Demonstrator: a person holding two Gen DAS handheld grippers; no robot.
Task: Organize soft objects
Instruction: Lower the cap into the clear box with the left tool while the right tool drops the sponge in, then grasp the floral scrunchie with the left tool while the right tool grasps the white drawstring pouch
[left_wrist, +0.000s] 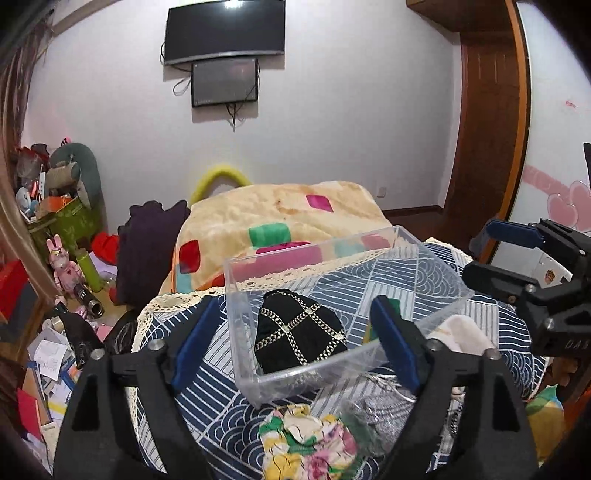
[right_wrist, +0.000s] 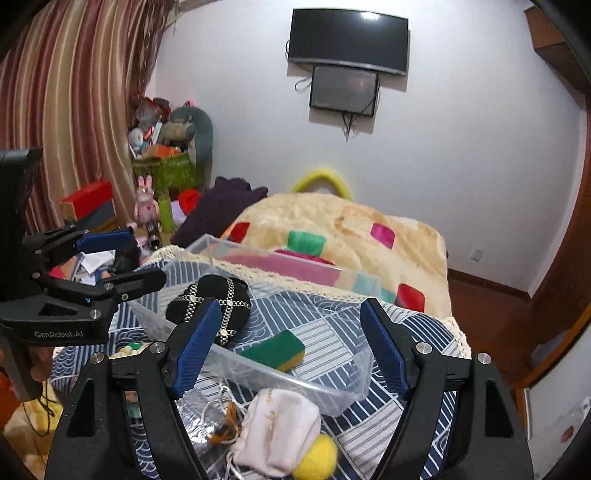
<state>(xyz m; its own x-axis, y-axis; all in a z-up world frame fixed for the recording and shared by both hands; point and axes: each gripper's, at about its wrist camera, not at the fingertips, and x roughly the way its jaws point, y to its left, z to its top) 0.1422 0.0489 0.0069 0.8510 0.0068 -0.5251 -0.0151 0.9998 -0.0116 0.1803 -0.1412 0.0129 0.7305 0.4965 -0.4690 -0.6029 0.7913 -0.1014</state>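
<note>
**Both claws released above the clear bin**

Right now I see the clear rectangular plastic bin (left_wrist: 332, 295) sitting on the blue-and-white patterned cloth (left_wrist: 207, 369), and I place everything else by that bin. My left gripper (left_wrist: 295, 343) hangs over the bin's near wall with its blue pads spread wide and nothing between them. My right gripper (right_wrist: 291, 347) is spread the same way over the bin's near edge, gripping nothing.

Inside the bin, toward its left end, lies the rounded black pouch with gold chain trim (left_wrist: 299, 332). In the right wrist view a green-and-yellow sponge (right_wrist: 275, 349) rests on the bin floor just beside that pouch, toward the near wall.

Outside the bin, in front of its near wall, lie a crumpled floral fabric piece (left_wrist: 310, 443) and a silvery shiny bag (left_wrist: 384, 410). A pale pink drawstring pouch (right_wrist: 277, 432) also lies in front of the near wall, with a fuzzy yellow ball (right_wrist: 317, 458) touching its near corner.

Behind the bin's far wall spreads a cream fleece blanket with coloured squares (left_wrist: 273, 214).
</note>
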